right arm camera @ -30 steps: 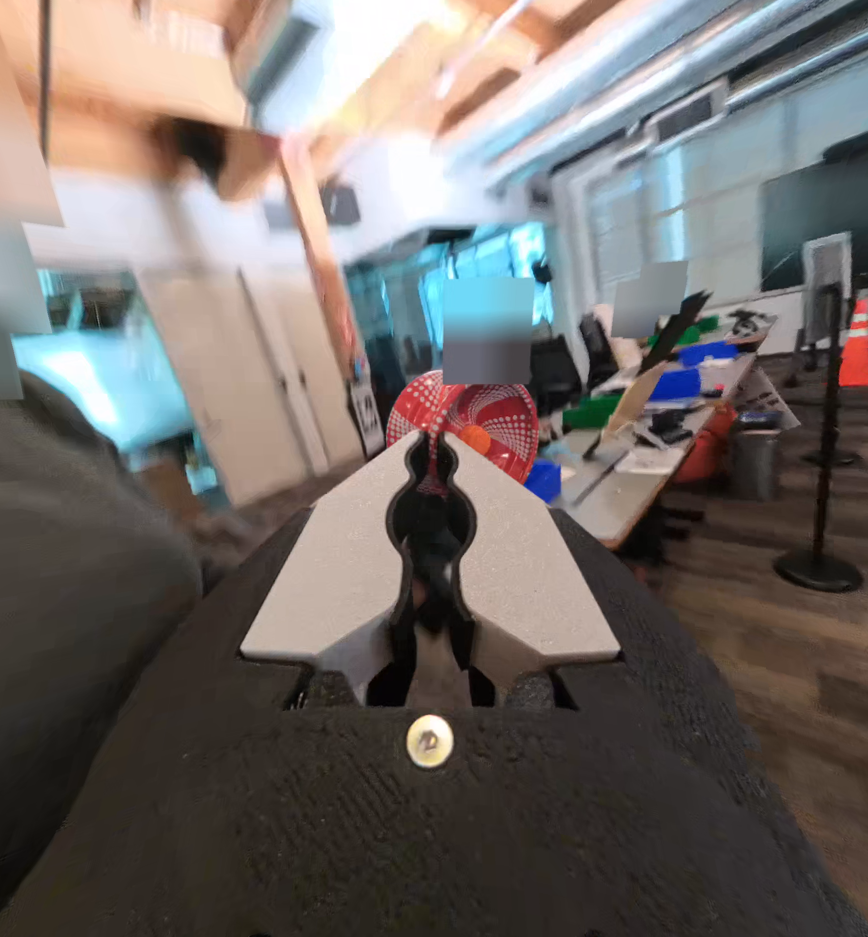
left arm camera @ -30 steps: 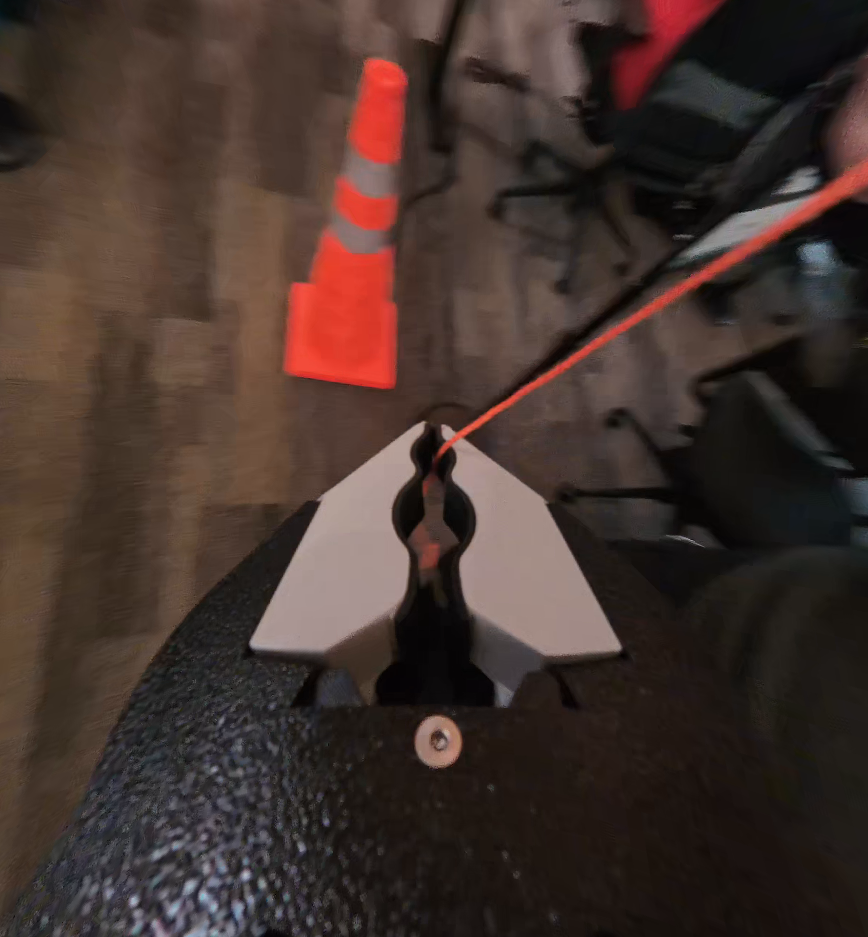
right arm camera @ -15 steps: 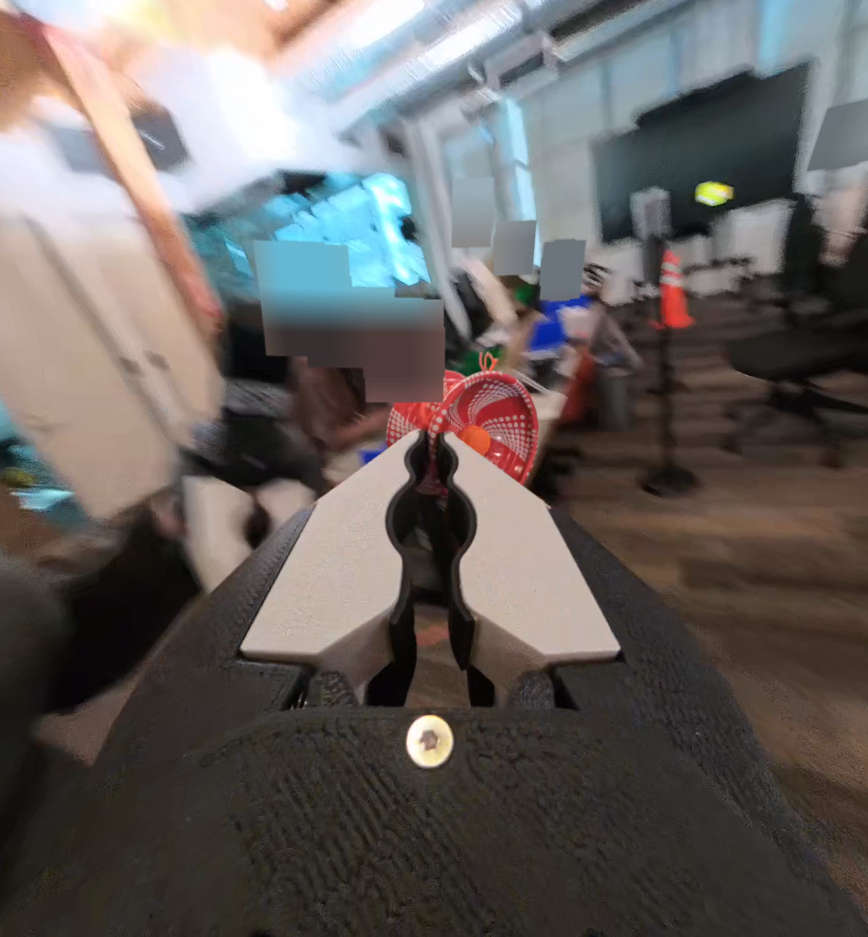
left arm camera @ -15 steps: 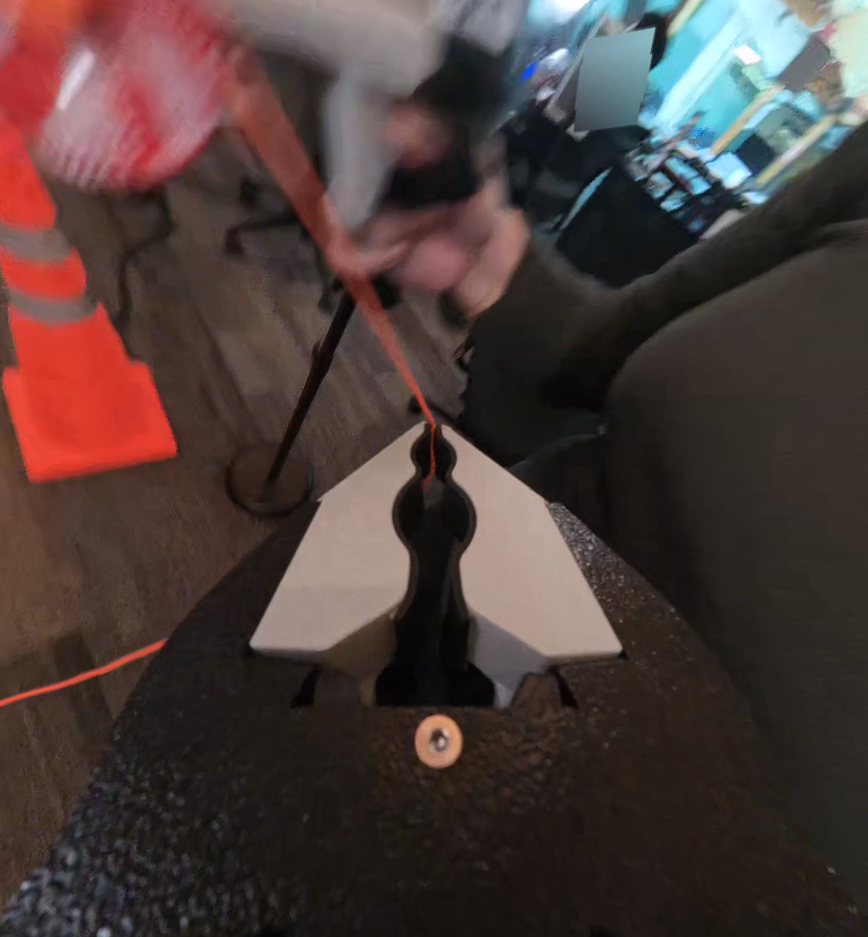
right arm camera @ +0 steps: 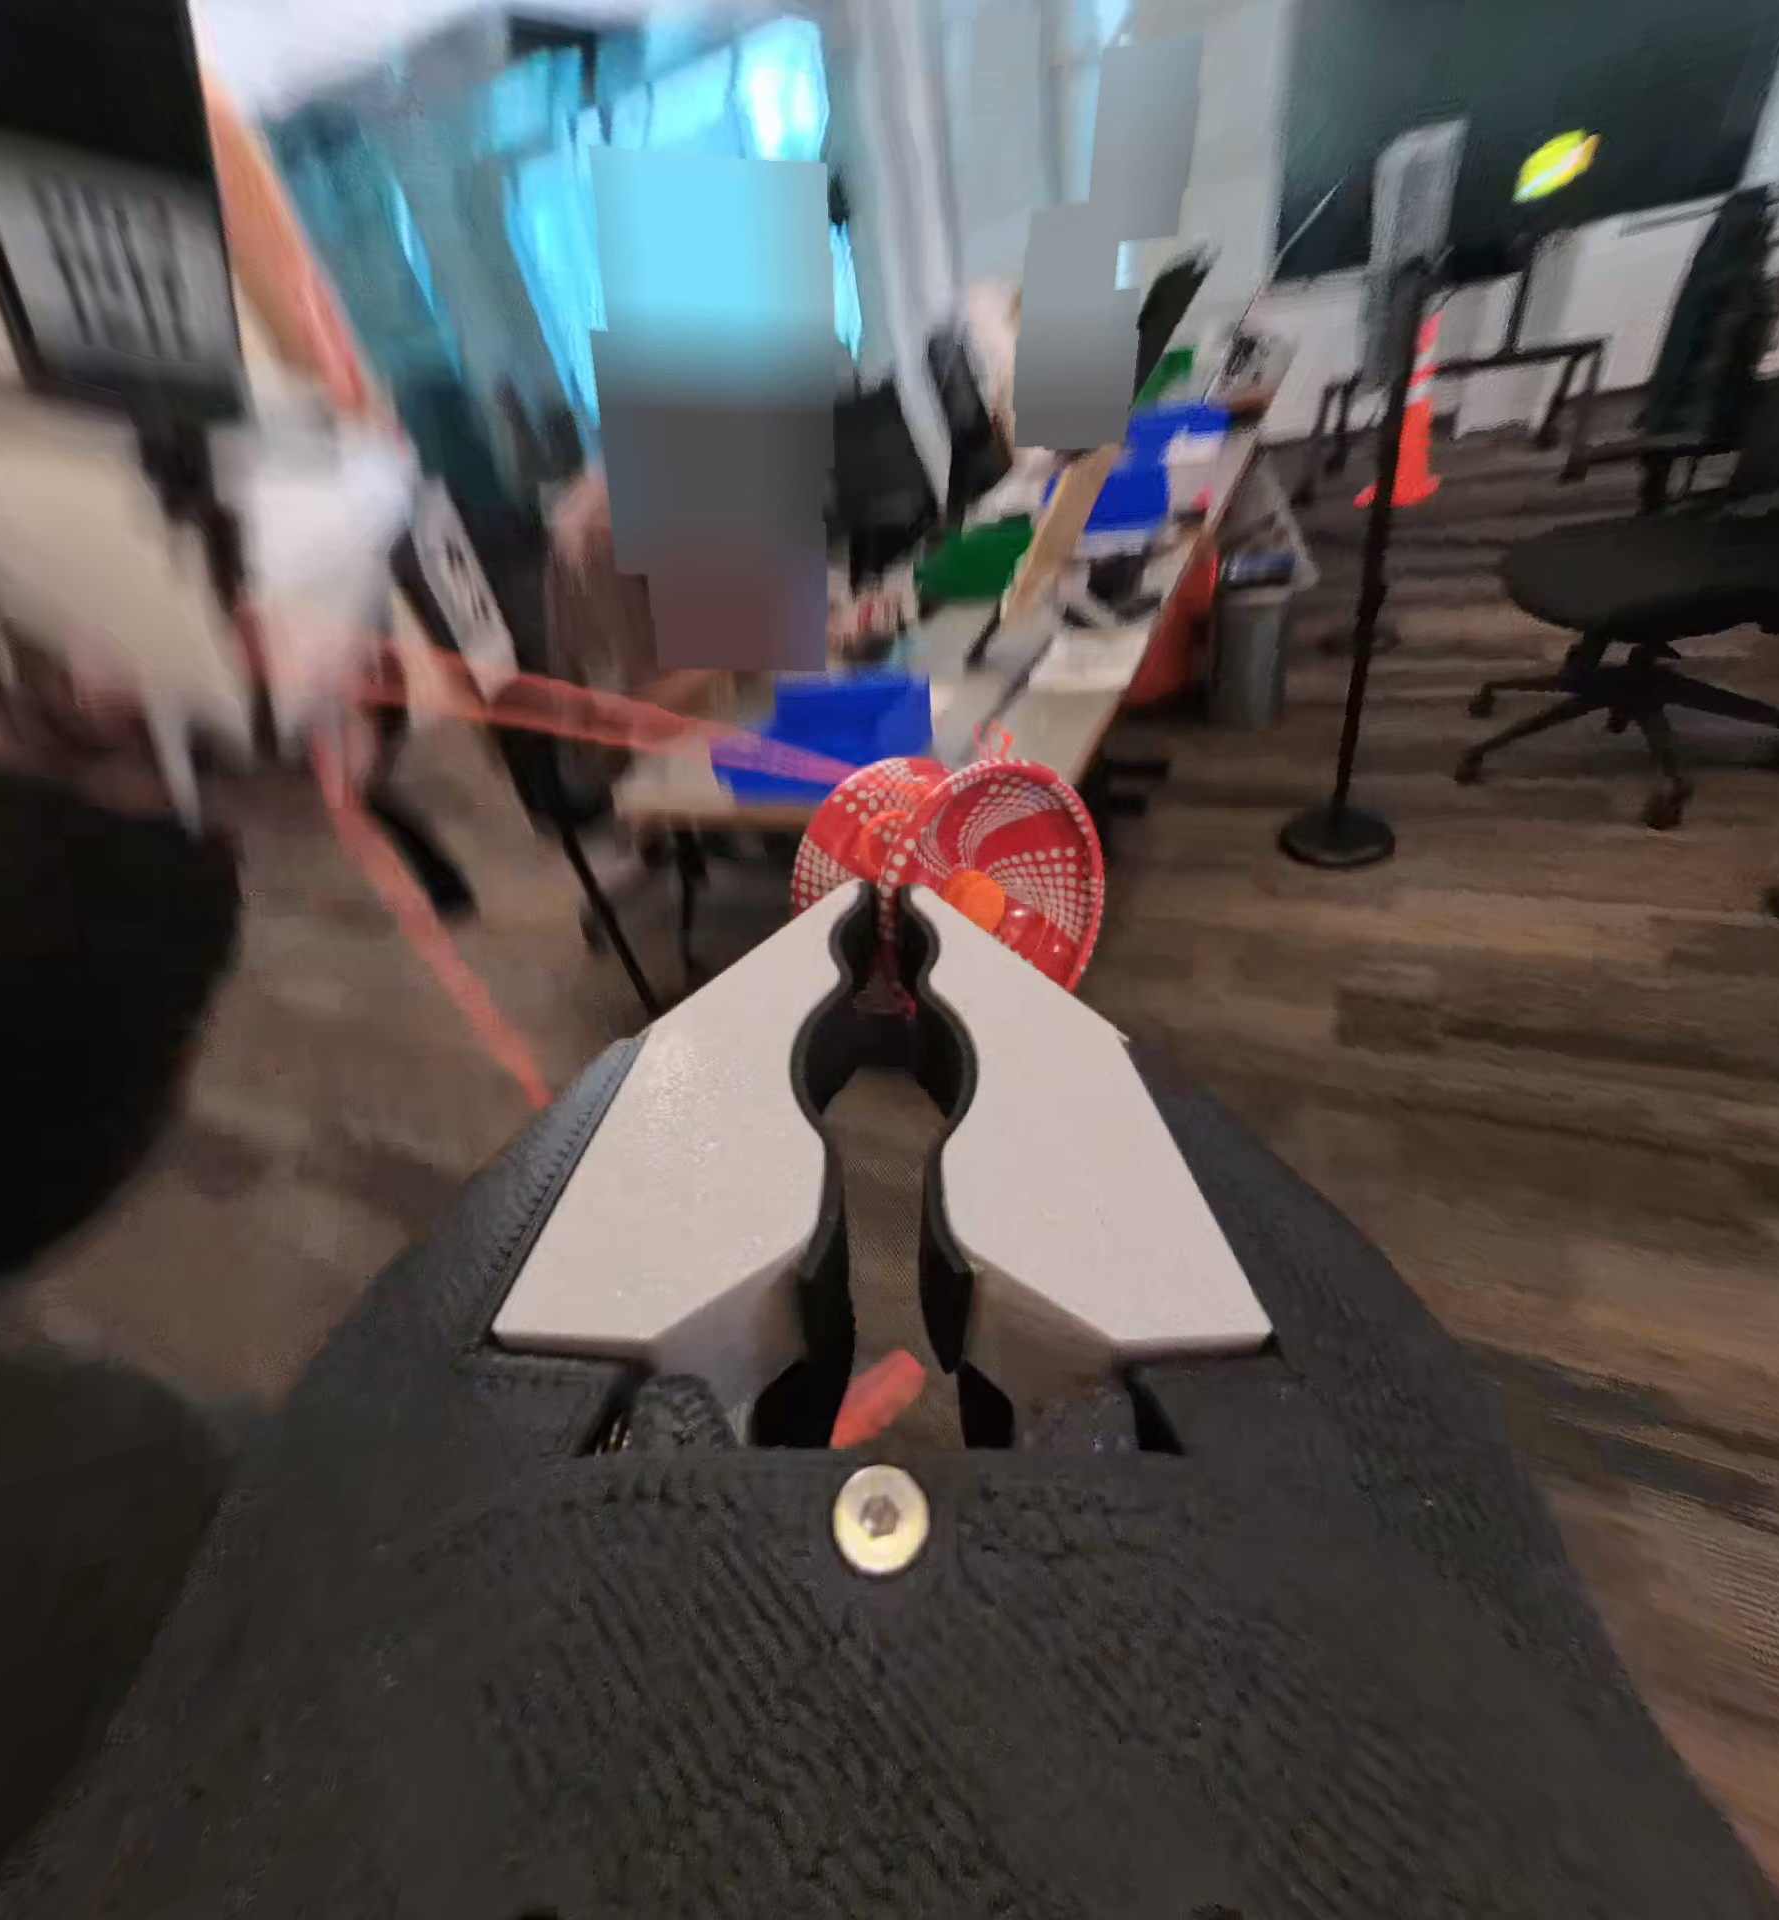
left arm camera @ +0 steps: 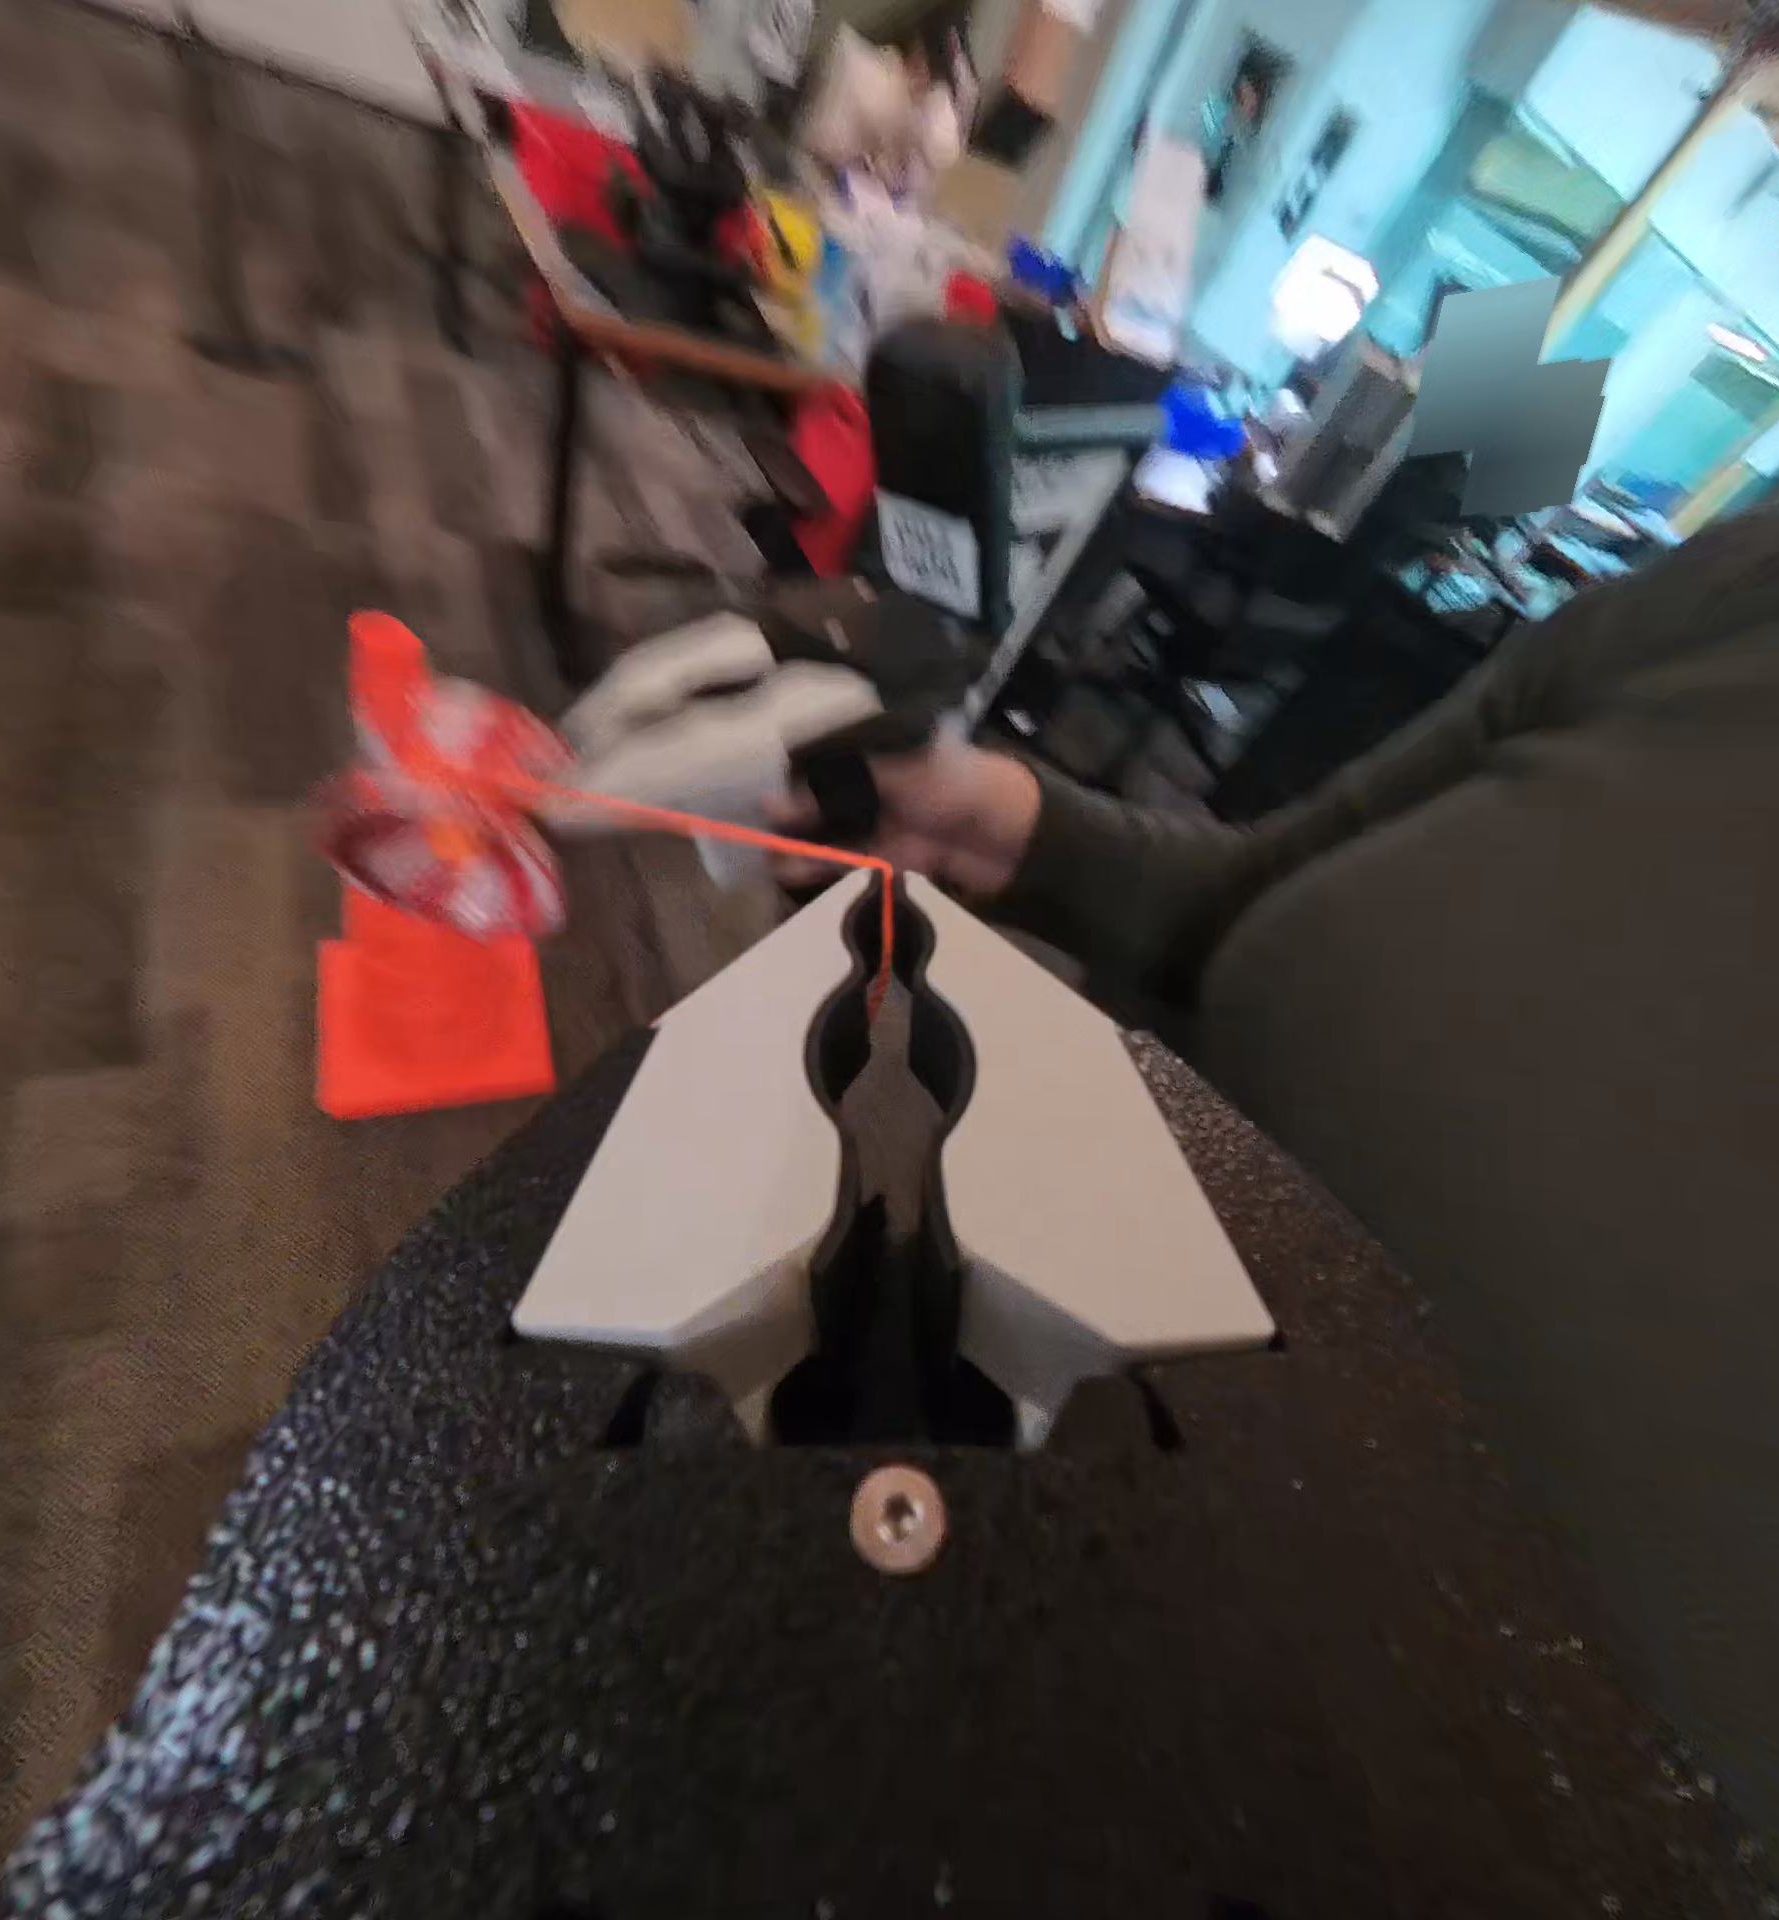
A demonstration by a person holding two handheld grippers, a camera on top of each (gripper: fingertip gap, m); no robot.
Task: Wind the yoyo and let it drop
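The red yoyo (right arm camera: 952,862) with white dots sits at the tips of my right gripper (right arm camera: 883,902), which is shut on it. Orange string (right arm camera: 573,717) runs blurred from the yoyo off to the left. In the left wrist view my left gripper (left arm camera: 880,883) is shut on the orange string (left arm camera: 698,826), which runs left to the blurred yoyo (left arm camera: 443,821). The right gripper's pale fingers (left arm camera: 698,717) and the hand holding it (left arm camera: 952,821) show just beyond my left tips.
An orange traffic cone (left arm camera: 428,997) stands on the brown floor behind the yoyo. A cluttered table (right arm camera: 1061,665), a black stanchion post (right arm camera: 1352,675), an office chair (right arm camera: 1674,582) and a second cone (right arm camera: 1410,447) stand ahead of the right gripper. A dark sleeve (left arm camera: 1539,935) fills the right side. The gap from one gripper's tips to the other's is roughly 9 cm.
Both grippers swung around fast, with heavy blur. The yoyo has come lower and nearer my left gripper, and the string between them is shorter. Both grips have held.
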